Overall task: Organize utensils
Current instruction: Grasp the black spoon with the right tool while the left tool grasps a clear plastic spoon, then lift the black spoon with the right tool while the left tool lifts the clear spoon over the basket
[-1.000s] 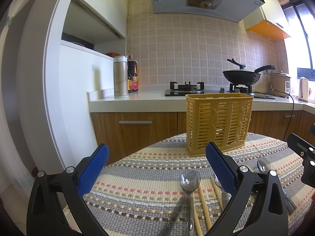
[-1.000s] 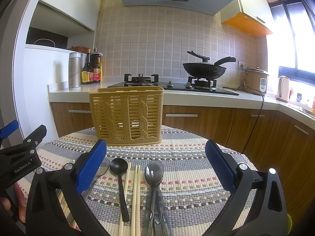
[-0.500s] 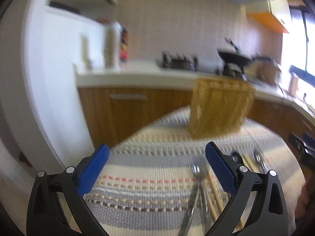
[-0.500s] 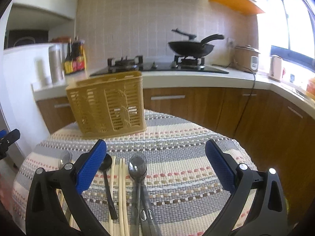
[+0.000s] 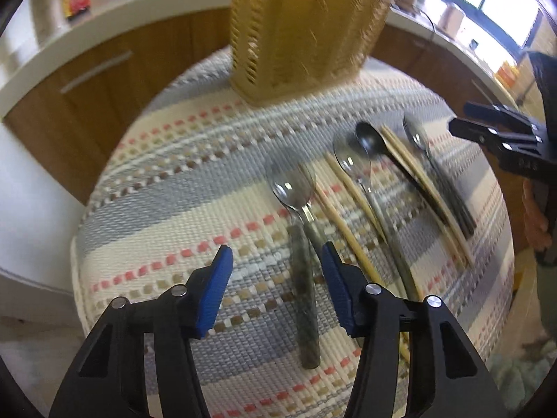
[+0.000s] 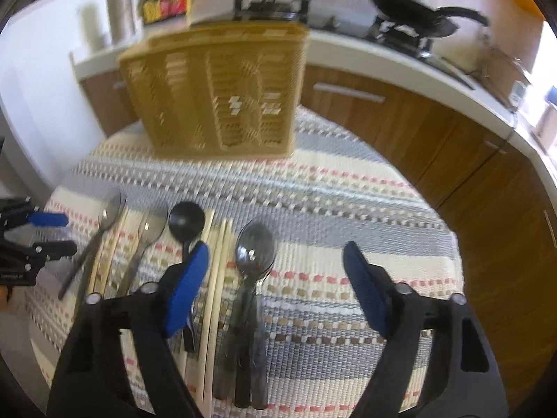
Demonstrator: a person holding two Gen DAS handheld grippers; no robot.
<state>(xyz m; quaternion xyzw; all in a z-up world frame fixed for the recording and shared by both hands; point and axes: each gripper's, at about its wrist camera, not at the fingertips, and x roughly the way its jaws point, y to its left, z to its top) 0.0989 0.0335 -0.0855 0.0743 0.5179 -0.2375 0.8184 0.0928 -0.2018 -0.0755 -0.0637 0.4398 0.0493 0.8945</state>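
A yellow slatted utensil basket (image 5: 303, 28) (image 6: 216, 90) stands at the far side of a round table under a striped woven mat (image 5: 174, 191). Spoons and chopsticks lie in a row on the mat. My left gripper (image 5: 275, 247) tilts down over the leftmost spoon (image 5: 290, 190). Its jaws are closing with the grey-green handle between the blue pads, which are not pressing on it. My right gripper (image 6: 275, 245) hangs over a stack of grey spoons (image 6: 254, 247), its jaws closing around them without touching. Beside them lie pale chopsticks (image 6: 216, 296) and a black spoon (image 6: 186, 221).
A kitchen counter (image 6: 400, 66) with wooden cabinets curves behind the table. It carries a stove with a black wok (image 6: 414, 17) and bottles (image 6: 167, 3). A person's hand (image 5: 536, 223) holds the right gripper (image 5: 501, 139) at the table's right edge.
Both grippers have tipped downward from facing the kitchen to looking at the table and have moved in over the utensils. Their jaws have narrowed, the left more than the right.
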